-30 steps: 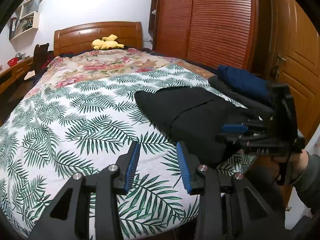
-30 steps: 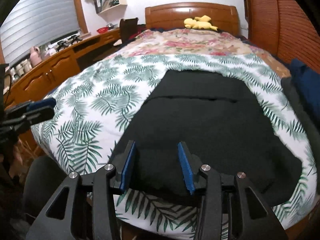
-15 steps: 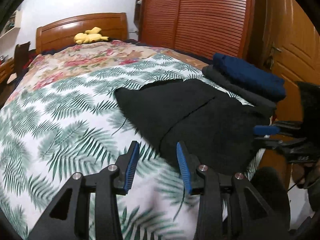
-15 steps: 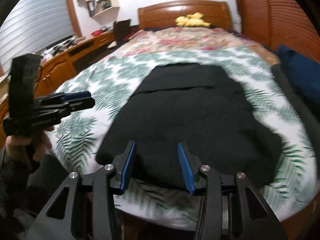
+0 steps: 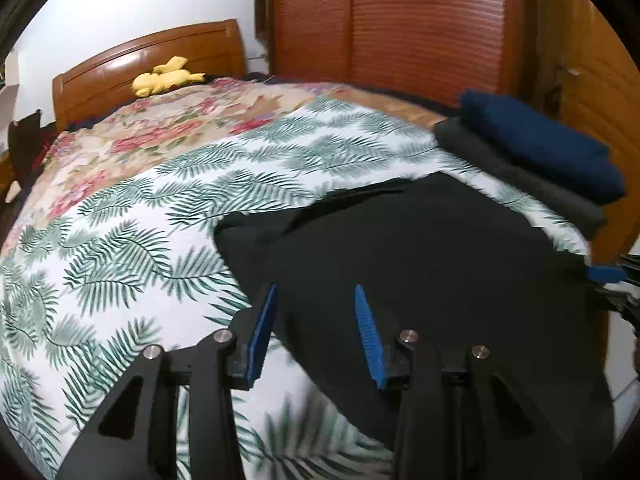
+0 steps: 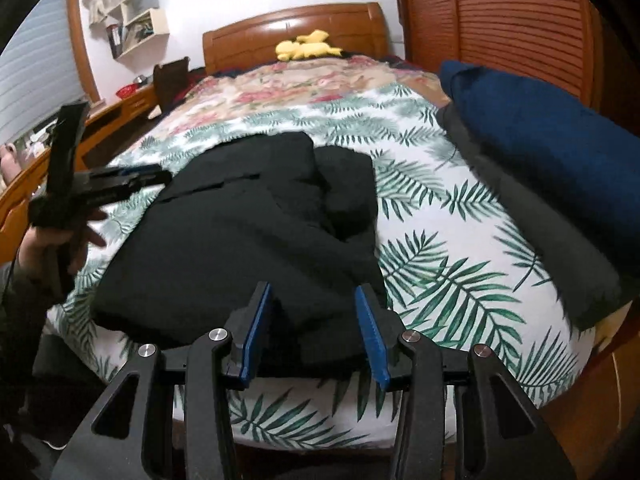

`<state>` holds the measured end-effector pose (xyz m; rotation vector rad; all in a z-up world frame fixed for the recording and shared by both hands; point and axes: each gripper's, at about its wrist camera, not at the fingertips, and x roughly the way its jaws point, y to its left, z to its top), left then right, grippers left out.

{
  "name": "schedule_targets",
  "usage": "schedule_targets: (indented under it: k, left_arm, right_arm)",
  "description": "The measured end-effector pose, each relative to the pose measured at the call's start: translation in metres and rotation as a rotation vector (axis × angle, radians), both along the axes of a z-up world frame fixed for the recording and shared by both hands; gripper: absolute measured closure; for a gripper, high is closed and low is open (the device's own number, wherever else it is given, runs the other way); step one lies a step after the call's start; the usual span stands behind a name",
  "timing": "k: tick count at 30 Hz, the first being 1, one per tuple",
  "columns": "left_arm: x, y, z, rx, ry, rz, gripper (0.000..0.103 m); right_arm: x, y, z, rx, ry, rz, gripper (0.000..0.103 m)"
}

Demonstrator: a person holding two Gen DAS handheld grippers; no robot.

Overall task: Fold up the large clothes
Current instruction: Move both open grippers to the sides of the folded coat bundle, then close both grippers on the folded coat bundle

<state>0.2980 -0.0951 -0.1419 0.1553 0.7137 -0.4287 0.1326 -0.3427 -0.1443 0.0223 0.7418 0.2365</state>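
My left gripper (image 5: 316, 330) and right gripper (image 6: 314, 330) both hang released, jaws apart, gripping nothing, at the near edge of the black garment (image 6: 240, 240). I judge I'm between folds: next I need both near corners pinched. The garment lies partly folded (one flap doubled over) on the leaf-print bedspread (image 6: 460, 292), beside the folded stack (image 6: 540, 152).

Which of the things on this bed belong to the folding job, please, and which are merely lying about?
Job: black garment, left gripper, right gripper, both open; folded navy garment on folded grey garment.

Lying about: yellow plush toy, wall shelf, leaf-print sheet.
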Motion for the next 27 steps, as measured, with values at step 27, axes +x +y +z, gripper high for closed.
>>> schedule_targets:
  k: [27]
  left_arm:
    - [0.073,0.005,-0.040,0.009,0.130,0.056,0.050]
  right_arm:
    - [0.034,0.009,-0.039,0.102,0.147,-0.008,0.041]
